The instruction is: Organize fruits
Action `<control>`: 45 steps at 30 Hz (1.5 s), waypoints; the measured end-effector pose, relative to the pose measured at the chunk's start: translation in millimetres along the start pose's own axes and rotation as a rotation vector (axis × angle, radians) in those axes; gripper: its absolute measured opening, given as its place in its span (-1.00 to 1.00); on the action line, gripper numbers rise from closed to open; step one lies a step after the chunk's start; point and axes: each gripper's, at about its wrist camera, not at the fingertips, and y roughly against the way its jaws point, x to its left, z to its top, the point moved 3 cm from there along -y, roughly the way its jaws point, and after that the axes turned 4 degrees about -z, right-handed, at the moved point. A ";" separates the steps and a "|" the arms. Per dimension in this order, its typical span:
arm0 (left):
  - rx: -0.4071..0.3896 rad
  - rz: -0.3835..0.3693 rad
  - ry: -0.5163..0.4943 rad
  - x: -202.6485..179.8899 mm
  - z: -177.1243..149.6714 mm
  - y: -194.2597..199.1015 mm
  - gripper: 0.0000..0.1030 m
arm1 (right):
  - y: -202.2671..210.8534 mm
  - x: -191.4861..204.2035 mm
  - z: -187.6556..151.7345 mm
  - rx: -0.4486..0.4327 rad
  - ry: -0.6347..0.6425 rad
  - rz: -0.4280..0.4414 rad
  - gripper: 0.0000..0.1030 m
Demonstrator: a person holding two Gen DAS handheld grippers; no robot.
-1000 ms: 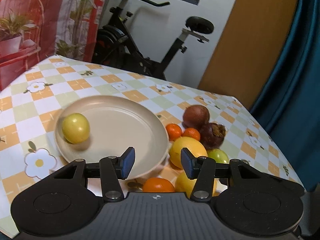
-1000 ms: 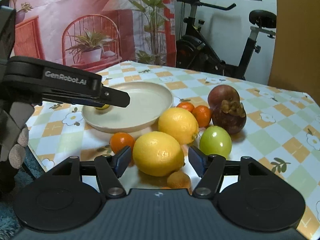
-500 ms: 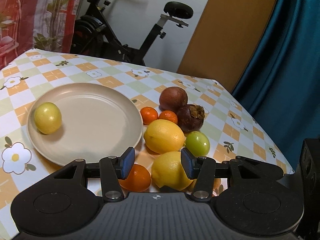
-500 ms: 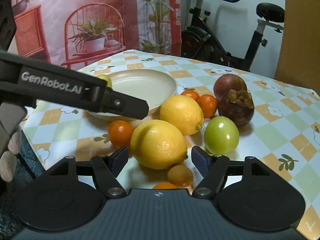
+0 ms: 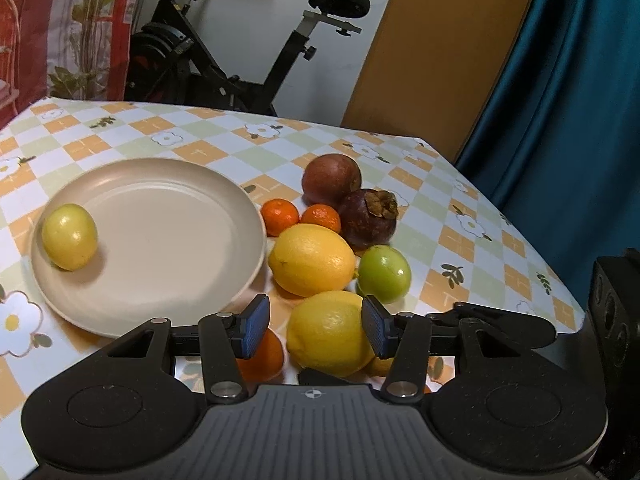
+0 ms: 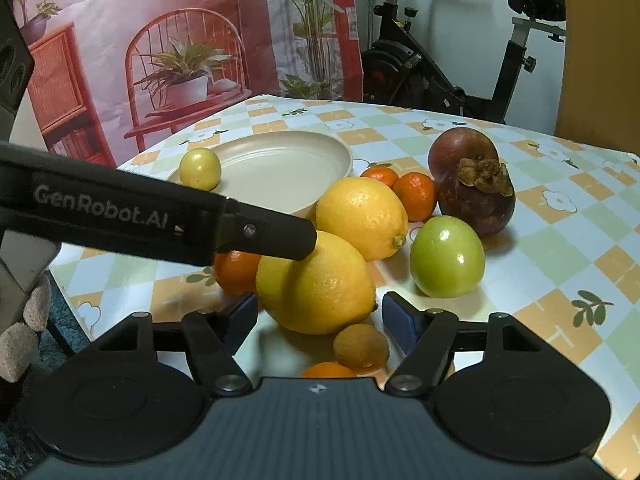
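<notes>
A beige plate [image 5: 160,264] [image 6: 320,156] holds one small yellow fruit [image 5: 70,237] [image 6: 200,168]. To its right lies a pile of fruit. My left gripper [image 5: 315,332] is open, its jaws on either side of the near lemon [image 5: 330,332] [image 6: 320,284]; its finger crosses the right wrist view. My right gripper [image 6: 319,318] is open, low behind the same lemon. A second lemon [image 5: 312,260], a green fruit [image 5: 384,274] [image 6: 447,256], two mandarins [image 5: 320,216], an orange [image 5: 260,358], a mangosteen [image 5: 372,218] and a passion fruit [image 5: 331,178] lie around.
A small brown kiwi-like fruit [image 6: 361,347] and another orange fruit [image 6: 328,370] lie right at my right gripper. The table edge runs close on the right [image 5: 560,292]. An exercise bike [image 5: 224,48] stands behind the table.
My left gripper has swung right from over the plate to the fruit pile and now straddles the near lemon. My right gripper has crept slightly closer to it.
</notes>
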 end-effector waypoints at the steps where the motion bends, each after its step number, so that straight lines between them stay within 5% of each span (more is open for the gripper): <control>1: 0.003 -0.006 0.006 -0.4 -0.6 -1.1 0.03 | -0.2 -0.5 0.1 0.000 -0.004 0.003 0.39; 30: 0.064 -0.075 0.046 0.7 -0.3 -13.1 0.01 | 8.8 1.7 5.9 -0.040 -0.005 -0.008 0.28; 45: -0.086 -0.035 0.036 10.3 26.1 30.9 0.04 | 25.5 19.8 45.7 -0.121 0.065 -0.004 0.28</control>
